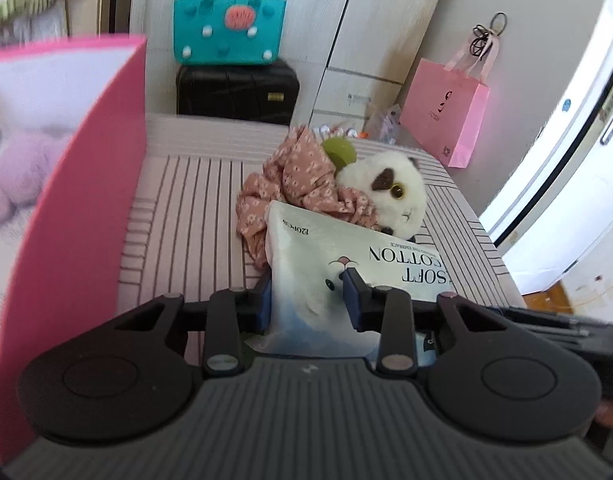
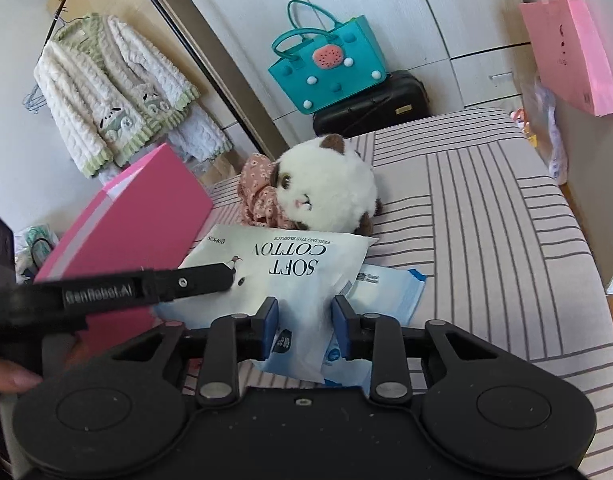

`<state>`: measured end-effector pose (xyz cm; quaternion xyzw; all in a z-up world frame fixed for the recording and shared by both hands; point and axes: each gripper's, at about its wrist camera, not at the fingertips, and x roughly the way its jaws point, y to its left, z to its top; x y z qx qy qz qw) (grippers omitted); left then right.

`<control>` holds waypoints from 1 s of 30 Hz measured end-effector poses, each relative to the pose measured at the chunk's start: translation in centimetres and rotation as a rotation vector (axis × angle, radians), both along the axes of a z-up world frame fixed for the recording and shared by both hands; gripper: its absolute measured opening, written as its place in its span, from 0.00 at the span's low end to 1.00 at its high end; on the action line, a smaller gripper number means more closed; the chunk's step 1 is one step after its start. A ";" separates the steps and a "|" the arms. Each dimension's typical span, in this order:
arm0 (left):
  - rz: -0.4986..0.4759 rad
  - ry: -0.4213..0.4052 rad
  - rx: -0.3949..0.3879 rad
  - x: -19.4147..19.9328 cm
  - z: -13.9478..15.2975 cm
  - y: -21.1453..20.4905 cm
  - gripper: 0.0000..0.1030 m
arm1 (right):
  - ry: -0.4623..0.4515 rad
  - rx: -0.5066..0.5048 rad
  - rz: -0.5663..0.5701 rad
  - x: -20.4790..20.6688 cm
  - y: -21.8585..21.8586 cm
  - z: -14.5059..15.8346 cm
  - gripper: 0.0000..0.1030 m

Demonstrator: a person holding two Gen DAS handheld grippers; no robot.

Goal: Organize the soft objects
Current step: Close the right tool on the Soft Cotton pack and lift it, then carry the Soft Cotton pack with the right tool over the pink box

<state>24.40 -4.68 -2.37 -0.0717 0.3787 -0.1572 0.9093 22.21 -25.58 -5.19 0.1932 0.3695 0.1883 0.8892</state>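
Observation:
A white pack of cotton pads [image 1: 306, 256] printed "SOFT COTTON" lies on the striped bed [image 1: 194, 200]. My left gripper [image 1: 308, 300] is shut on its near left edge, blue pads pressing both sides. In the right wrist view my right gripper [image 2: 304, 326] is shut on the near corner of the same pack [image 2: 282, 268]. One of the left gripper's fingers [image 2: 204, 278] reaches onto the pack from the left. Behind the pack sit a white plush toy with brown patches [image 1: 390, 196] [image 2: 326, 188] and a crumpled pink floral cloth [image 1: 294, 176] [image 2: 258, 196].
A tall open pink box [image 1: 86, 184] [image 2: 126, 232] stands at the left on the bed. A blue-and-white pack [image 2: 386, 292] lies under the cotton pack. A green ball [image 1: 338, 152] rests behind the cloth. Beyond the bed are a teal bag [image 2: 326, 60], black suitcase [image 2: 374, 108] and pink paper bag [image 1: 446, 112].

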 end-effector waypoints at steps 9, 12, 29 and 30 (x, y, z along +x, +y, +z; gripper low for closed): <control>-0.034 -0.120 0.058 -2.8 2.9 -0.3 0.25 | -0.040 -0.009 0.033 -1.5 0.8 1.4 0.33; -0.057 -0.125 0.073 -3.3 3.5 -0.3 0.25 | -0.044 0.005 0.038 -2.0 0.7 2.0 0.33; -0.155 -0.076 0.036 -8.3 5.5 2.2 0.26 | -0.094 -0.167 0.123 -5.6 3.3 6.0 0.45; -0.160 -0.071 0.046 -8.7 5.7 2.4 0.26 | -0.089 -0.172 0.133 -5.8 3.6 6.1 0.45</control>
